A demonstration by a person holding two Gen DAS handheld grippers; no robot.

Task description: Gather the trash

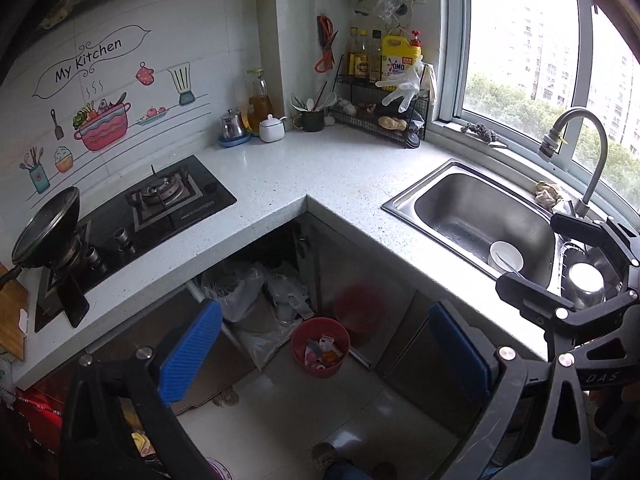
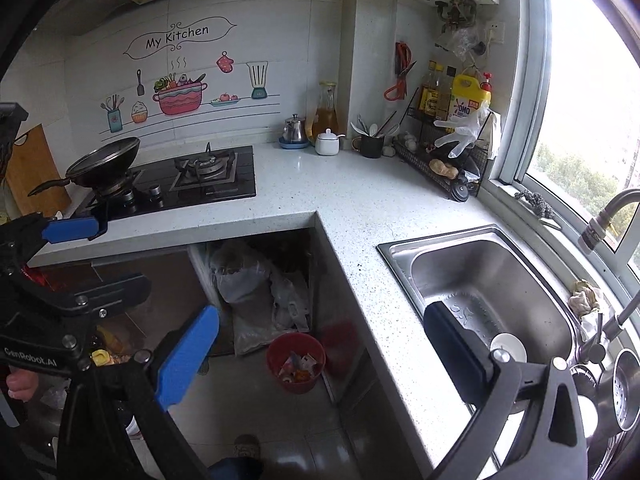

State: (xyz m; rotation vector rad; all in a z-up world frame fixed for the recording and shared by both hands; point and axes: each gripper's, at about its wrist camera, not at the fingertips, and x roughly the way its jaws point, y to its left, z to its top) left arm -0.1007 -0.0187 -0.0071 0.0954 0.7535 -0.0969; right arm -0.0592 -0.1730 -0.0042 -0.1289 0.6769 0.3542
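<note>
1. Hovering above the floor, left gripper spread wide, holding nothing.
2. Right gripper likewise wide apart, empty.
3. Red bin on floor tiles below, wrappers inside.
4. Beyond: speckled counter, sink.

Home kitchen: gas hob, steel sink, "My Kitchen" wall sticker.

There were one red trash bin on the floor, one wok, one white bowl in the single sink, one kettle, and one yellow detergent jug.
</note>
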